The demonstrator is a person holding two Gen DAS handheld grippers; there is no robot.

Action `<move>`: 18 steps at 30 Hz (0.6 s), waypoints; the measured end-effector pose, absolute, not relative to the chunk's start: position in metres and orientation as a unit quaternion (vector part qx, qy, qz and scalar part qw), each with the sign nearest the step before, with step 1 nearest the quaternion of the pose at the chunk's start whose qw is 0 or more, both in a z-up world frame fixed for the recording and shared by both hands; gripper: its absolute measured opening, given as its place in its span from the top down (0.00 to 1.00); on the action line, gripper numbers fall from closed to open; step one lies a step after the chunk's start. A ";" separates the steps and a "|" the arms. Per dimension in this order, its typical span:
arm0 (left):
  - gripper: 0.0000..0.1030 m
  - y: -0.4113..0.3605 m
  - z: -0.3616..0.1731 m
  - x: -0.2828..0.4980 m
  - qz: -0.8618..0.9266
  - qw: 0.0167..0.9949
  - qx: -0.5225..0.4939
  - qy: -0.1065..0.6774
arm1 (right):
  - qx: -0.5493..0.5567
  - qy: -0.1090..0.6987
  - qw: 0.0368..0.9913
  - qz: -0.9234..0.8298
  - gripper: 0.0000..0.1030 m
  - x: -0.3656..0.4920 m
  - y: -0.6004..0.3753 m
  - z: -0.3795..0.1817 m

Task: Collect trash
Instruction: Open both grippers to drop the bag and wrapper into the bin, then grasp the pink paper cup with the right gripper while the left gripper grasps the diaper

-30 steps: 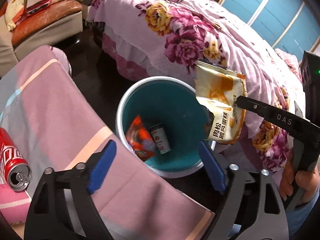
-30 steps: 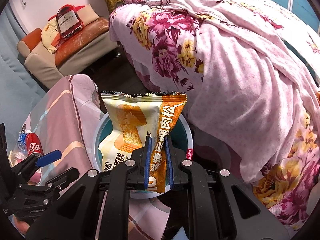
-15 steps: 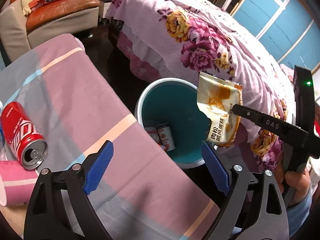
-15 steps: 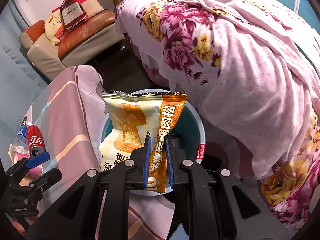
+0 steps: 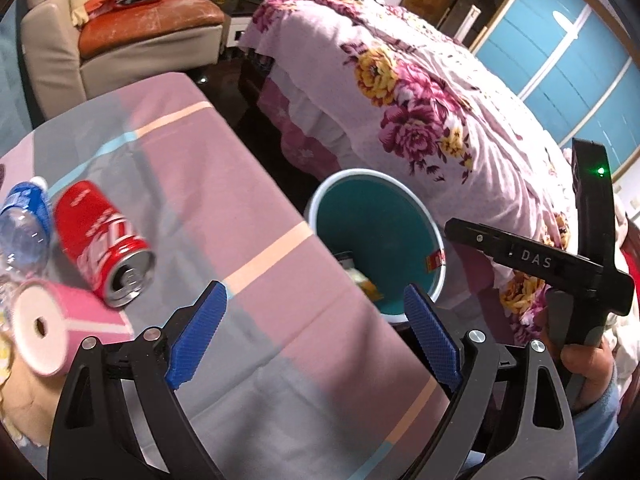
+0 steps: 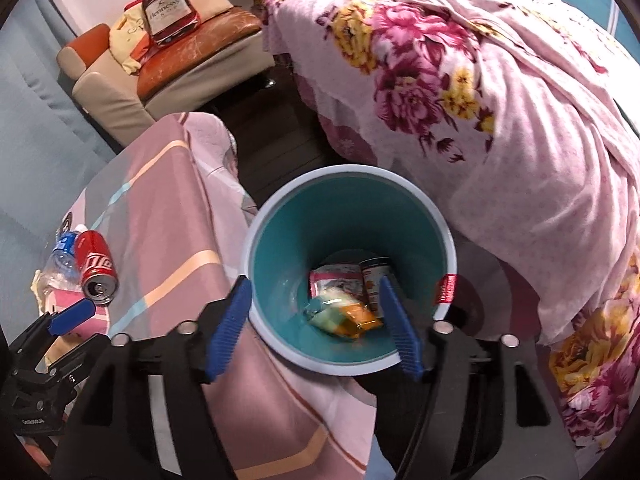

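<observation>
Right gripper [image 6: 316,322] with blue ribbed pads: jaws spread wide, just been opening, nothing between them; hangs above round teal plastic bin with pale rim [image 6: 256,240]. Inside bin, at bottom: yellow-orange crinkled snack packet [image 6: 348,316], blurred, beside a pink-red foil wrapper [image 6: 334,280] and a small dark tin [image 6: 376,276]. Left gripper [image 5: 316,336], same blue pads: jaws also spread, empty, over pink-and-grey striped tablecloth [image 5: 248,216]. On cloth to the left, lying on its side: red soda can [image 5: 104,244], open end toward camera; touching it, clear plastic bottle with blue label [image 5: 24,224]; just in front, pink paper roll [image 5: 48,324]. Beyond bin: floral pink bedspread [image 6: 500,112]; far back, tan armchair with orange cushion [image 6: 180,56].
</observation>
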State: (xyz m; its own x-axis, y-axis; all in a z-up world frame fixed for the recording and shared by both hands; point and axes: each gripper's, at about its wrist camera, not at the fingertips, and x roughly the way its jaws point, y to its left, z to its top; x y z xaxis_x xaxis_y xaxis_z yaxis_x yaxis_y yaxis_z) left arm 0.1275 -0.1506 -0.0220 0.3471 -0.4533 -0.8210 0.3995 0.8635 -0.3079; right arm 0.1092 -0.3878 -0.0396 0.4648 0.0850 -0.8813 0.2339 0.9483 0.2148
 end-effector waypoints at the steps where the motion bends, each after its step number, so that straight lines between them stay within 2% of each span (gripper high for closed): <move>1: 0.12 -0.143 -0.020 0.125 -0.256 0.823 -0.030 0.507 | 0.153 0.515 0.842 -0.043 0.34 0.109 -0.385 -0.038; 11: 0.11 -0.089 -0.004 0.107 -0.231 0.838 -0.061 0.490 | 0.122 0.511 0.850 -0.021 0.29 0.102 -0.341 -0.015; 18: 0.07 -0.049 0.007 0.092 -0.215 0.851 -0.085 0.472 | 0.095 0.511 0.855 -0.005 0.27 0.096 -0.306 0.001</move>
